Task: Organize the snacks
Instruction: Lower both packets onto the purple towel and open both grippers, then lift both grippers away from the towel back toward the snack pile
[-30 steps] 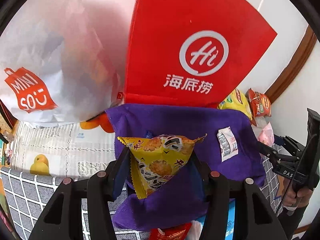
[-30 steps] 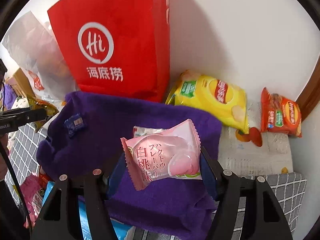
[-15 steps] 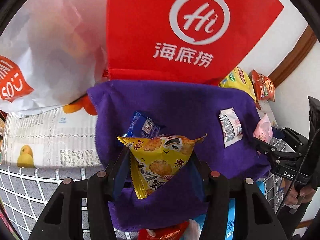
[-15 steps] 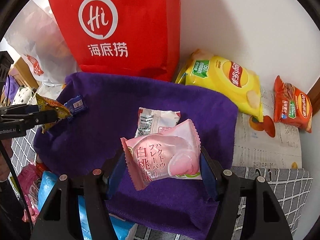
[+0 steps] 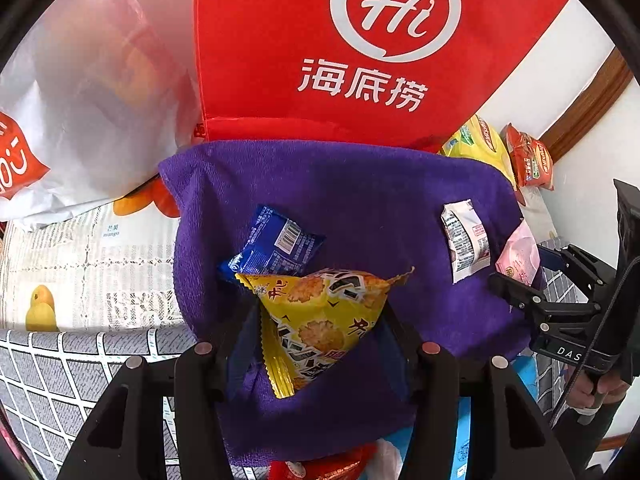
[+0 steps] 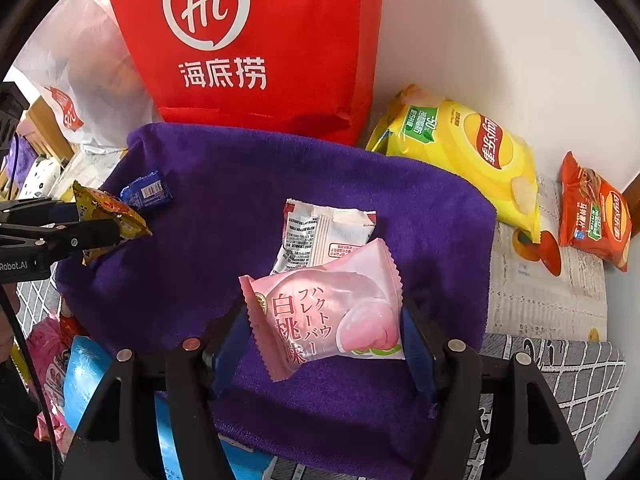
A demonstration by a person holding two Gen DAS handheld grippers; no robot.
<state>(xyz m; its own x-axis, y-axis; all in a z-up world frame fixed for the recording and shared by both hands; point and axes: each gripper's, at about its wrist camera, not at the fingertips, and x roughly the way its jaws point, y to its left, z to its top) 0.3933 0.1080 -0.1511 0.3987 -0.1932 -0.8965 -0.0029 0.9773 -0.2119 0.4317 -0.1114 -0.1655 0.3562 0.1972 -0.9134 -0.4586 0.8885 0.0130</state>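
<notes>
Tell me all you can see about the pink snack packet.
The pink snack packet is a sealed, glossy plastic pillow pack with zigzag ends, white Japanese and Chinese lettering and a peach picture. The right gripper clamps it by both sides, tilted, above the purple towel, just in front of a white packet.

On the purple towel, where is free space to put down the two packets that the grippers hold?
The purple towel is bare in its middle, between the blue packet and the white packet, and along its back edge by the red bag. It is crowded off the towel's near left corner, where packets pile.
</notes>
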